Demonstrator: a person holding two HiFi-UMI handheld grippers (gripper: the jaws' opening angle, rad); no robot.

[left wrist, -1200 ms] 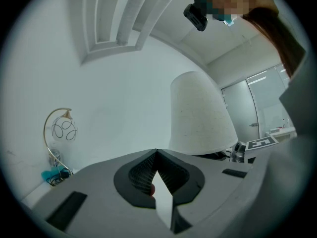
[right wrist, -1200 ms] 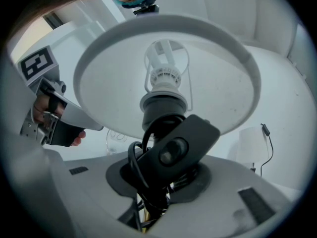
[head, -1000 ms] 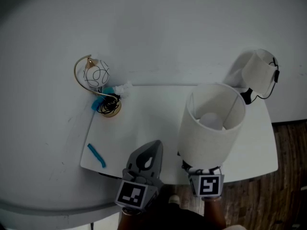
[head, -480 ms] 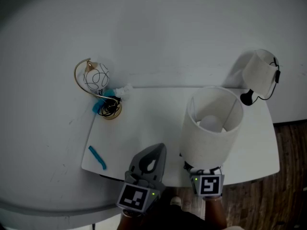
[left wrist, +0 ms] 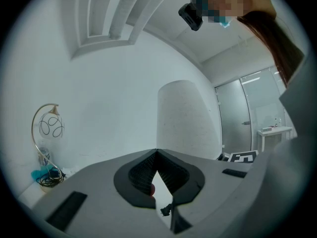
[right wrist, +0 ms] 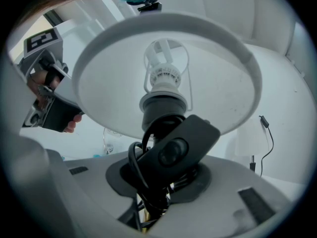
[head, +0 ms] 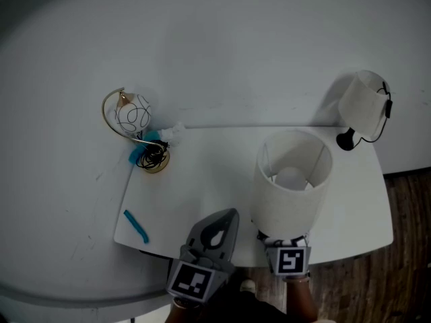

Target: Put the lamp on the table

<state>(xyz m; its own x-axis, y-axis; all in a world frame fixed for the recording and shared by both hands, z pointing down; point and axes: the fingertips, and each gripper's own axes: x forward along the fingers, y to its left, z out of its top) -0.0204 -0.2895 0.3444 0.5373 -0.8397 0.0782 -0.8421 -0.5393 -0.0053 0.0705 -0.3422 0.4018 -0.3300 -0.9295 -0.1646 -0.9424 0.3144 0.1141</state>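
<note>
The right gripper (head: 281, 239) holds the lamp with the white cylindrical fabric shade (head: 291, 184) upright over the right front part of the white rectangular tabletop (head: 209, 180). In the head view the shade hides the fingers and the foot of the lamp, so whether the foot touches the tabletop cannot be told.

The right gripper view looks up from below into the shade (right wrist: 163, 68), with the white bulb holder in its middle. The right gripper (right wrist: 158, 185) has its fingers part-way apart and clamped on the lamp's lower stem. A bundle of black cord (right wrist: 134, 168) is wound round the stem between them. The black oblong inline switch (right wrist: 176, 150) lies tilted across the top of the fingers, just under the dark socket.

The left gripper (head: 224, 215) is level at the front edge of the tabletop, just beside the shade on its left and apart from it. In the left gripper view the fingers (left wrist: 148, 170) of the left gripper (left wrist: 157, 151) are pressed together at the tips with nothing between them, and the shade (left wrist: 185, 118) stands ahead and a little to the right.

At the left rear corner stands a gold arc lamp with a wire-wrapped globe (head: 133, 121), also seen in the left gripper view (left wrist: 47, 128). A small blue strip (head: 136, 225) lies near the left front corner. A second white-shaded lamp with a black foot and cord (head: 363, 103) stands at the right rear corner.
</note>
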